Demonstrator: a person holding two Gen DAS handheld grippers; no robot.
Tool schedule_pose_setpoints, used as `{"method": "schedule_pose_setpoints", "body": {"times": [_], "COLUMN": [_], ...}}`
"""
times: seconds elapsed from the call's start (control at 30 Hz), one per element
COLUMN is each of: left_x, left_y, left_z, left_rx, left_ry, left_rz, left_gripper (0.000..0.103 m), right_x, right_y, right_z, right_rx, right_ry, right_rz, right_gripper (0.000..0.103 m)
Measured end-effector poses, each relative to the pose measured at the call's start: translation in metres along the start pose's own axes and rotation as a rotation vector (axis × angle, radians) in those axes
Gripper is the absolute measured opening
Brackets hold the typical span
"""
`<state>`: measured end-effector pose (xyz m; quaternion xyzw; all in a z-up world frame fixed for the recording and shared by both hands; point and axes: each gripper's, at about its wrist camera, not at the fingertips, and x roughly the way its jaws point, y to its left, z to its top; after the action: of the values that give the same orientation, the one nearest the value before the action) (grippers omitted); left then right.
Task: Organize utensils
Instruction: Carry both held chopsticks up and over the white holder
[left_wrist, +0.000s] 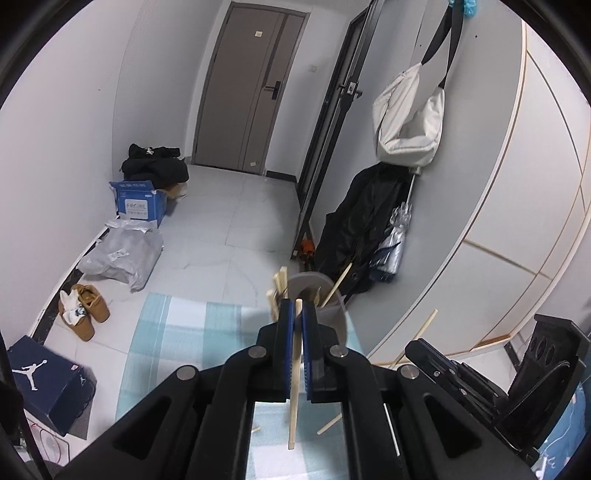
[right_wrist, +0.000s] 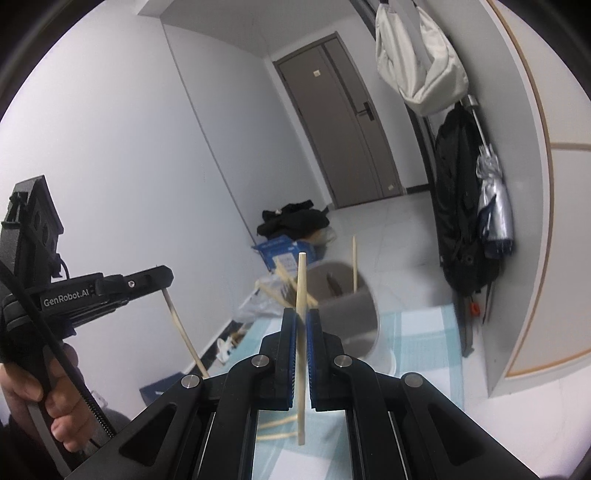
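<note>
Left gripper (left_wrist: 298, 314): blue pads are pressing together on a single wooden chopstick (left_wrist: 294, 373), which is running nearly upright between them, its lower end hanging below the pads over the blue-and-white checked cloth (left_wrist: 177, 332). Just beyond the fingertips a grey cylindrical holder (left_wrist: 325, 295) is standing, already carrying several chopsticks (left_wrist: 279, 291) that are leaning out to its left and right.

Right gripper (right_wrist: 301, 317): pads are likewise clamping on a second chopstick (right_wrist: 301, 332), its tapered upper end sticking up above the fingertips, its lower end dangling beneath. The same holder (right_wrist: 351, 314) is sitting just ahead and slightly right of these tips; it is blurred in this view. Loose chopsticks (right_wrist: 275, 430) are lying on the cloth below the pads; count unclear.

Seen from the right wrist camera, the left gripper (right_wrist: 162, 282) is hovering far left, its held stick (right_wrist: 183, 332) slanting downward from the closed tips. A hand (right_wrist: 44, 398) is wrapping its handle.
</note>
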<state>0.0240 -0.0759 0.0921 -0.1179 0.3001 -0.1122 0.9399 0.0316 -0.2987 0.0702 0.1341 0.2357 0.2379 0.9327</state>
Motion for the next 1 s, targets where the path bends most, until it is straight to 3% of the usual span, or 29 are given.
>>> {"method": "schedule_pose_setpoints", "body": {"times": [0.6,1.0], "left_x": [0.029,0.07], "left_y": [-0.001,0.002], "left_z": [0.077,0.085], "left_rx": [-0.042,-0.002], "left_ry": [-0.084,-0.07], "left_rz": [-0.065,-0.025], "left_gripper": [0.001,0.001], "right_x": [0.031,0.07], "right_y": [-0.013,-0.024], "right_z": [0.102,0.132], "right_rx": [-0.042,-0.073], "right_ry": [-0.087,-0.119], "right_rz": [-0.027,-0.045], "right_gripper": [0.005,0.005]}}
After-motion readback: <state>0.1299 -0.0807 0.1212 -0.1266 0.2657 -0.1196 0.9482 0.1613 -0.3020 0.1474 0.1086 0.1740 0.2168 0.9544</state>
